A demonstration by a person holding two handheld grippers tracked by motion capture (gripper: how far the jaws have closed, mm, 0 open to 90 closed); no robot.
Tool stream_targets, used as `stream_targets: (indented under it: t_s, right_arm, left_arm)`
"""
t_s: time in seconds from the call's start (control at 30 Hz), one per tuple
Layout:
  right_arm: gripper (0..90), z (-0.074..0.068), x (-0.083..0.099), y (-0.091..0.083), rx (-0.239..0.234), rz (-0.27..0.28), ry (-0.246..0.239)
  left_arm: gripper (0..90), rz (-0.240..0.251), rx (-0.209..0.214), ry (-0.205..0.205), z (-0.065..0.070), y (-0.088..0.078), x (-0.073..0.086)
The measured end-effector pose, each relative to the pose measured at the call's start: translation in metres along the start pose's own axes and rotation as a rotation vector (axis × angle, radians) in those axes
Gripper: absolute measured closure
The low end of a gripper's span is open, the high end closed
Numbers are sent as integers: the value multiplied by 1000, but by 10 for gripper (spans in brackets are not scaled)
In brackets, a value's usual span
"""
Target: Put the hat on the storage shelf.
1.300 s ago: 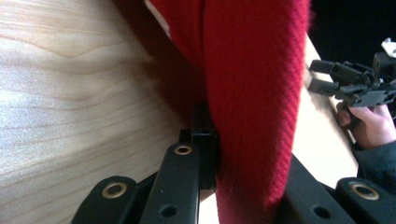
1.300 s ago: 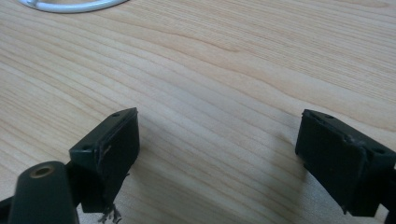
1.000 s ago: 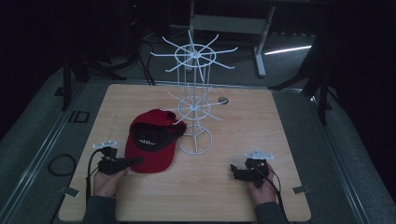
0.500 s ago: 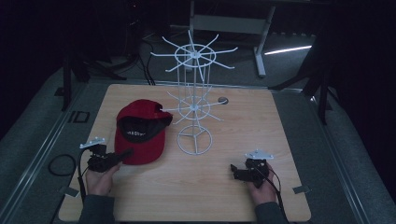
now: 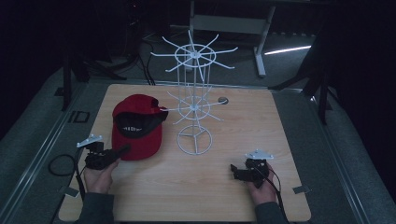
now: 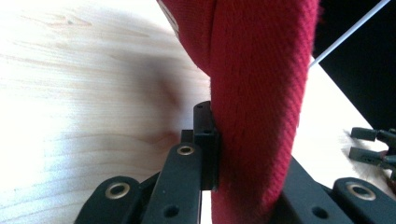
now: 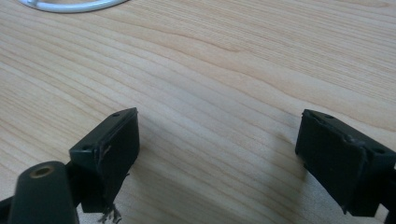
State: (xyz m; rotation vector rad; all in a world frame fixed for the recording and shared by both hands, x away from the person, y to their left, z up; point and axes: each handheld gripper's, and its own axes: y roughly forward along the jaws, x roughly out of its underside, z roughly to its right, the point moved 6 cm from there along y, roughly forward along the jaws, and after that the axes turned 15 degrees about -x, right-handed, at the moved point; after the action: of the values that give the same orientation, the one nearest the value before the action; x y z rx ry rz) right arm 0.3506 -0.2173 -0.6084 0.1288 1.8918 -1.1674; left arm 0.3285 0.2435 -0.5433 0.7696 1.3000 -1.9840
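Right gripper [image 7: 217, 154]: jaws spread wide apart, nothing between them, low over the pale wood-grain surface [image 7: 243, 70]. Left pad frayed at its lower edge. Curved piece of a white wire ring [image 7: 70, 5] lies on the surface, far left.

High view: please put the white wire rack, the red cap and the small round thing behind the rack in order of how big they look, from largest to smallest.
1. White wire rack, largest; it stands tall, its top nearer the camera.
2. Red cap.
3. Small round thing, by far the smallest.
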Motion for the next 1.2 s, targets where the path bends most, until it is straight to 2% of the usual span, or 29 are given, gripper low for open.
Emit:
stream_targets:
  t_s: [0.47,1.2]
  right_arm:
    - [134,0,0,0,0,0,0]
    - [134,0,0,0,0,0,2]
  left_arm:
    - [856,71,-41,-7,5,-9,-17]
    - [856,138,-58,-34,11,-16,-35]
